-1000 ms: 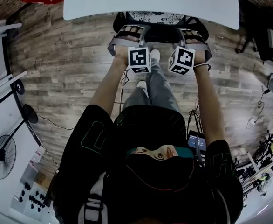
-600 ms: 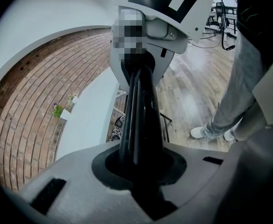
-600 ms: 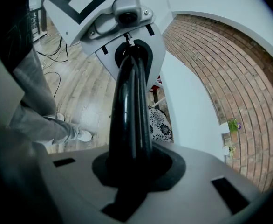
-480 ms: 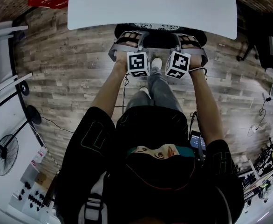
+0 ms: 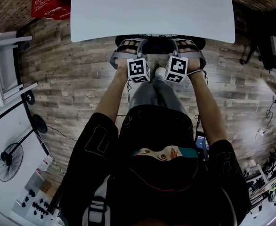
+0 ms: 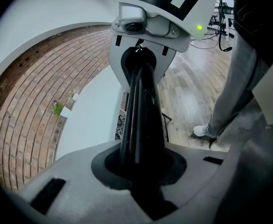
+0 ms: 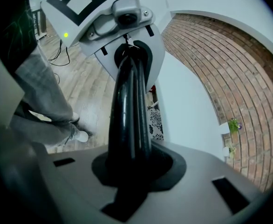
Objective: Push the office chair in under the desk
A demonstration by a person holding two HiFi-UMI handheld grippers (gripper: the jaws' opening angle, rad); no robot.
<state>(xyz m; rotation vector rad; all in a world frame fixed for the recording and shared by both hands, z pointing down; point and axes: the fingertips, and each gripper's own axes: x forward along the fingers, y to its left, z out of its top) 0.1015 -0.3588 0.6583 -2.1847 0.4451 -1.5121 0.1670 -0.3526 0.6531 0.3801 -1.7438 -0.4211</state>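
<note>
**Chair nearly home, both grippers on its top rim**

From the head view I see the office chair (image 5: 159,46) tucked almost wholly beneath the white desk (image 5: 152,8). Only the black top of its backrest shows past the near desk edge, directly ahead of me over the wooden floor (image 5: 72,79). My left gripper (image 5: 150,45) and right gripper (image 5: 170,45) lie along that rim, nose to nose.

In the left gripper view, the dark jaws are drawn close together along a glossy black bar that runs straight across to the right gripper's grey face. I read that bar as the backrest rim pinched between the jaws. It is black on black, so I cannot trace where jaw ends and rim begins. The chair's patterned seat (image 6: 120,127) sits just left of the bar, under the desk.

The right gripper view mirrors this. Its jaws are nearly together, clamped on the same black rim. The desk and a brick wall (image 7: 229,78) lie to its right. A trouser leg and pale shoe (image 7: 82,136) stand on the floor to its left.
</note>
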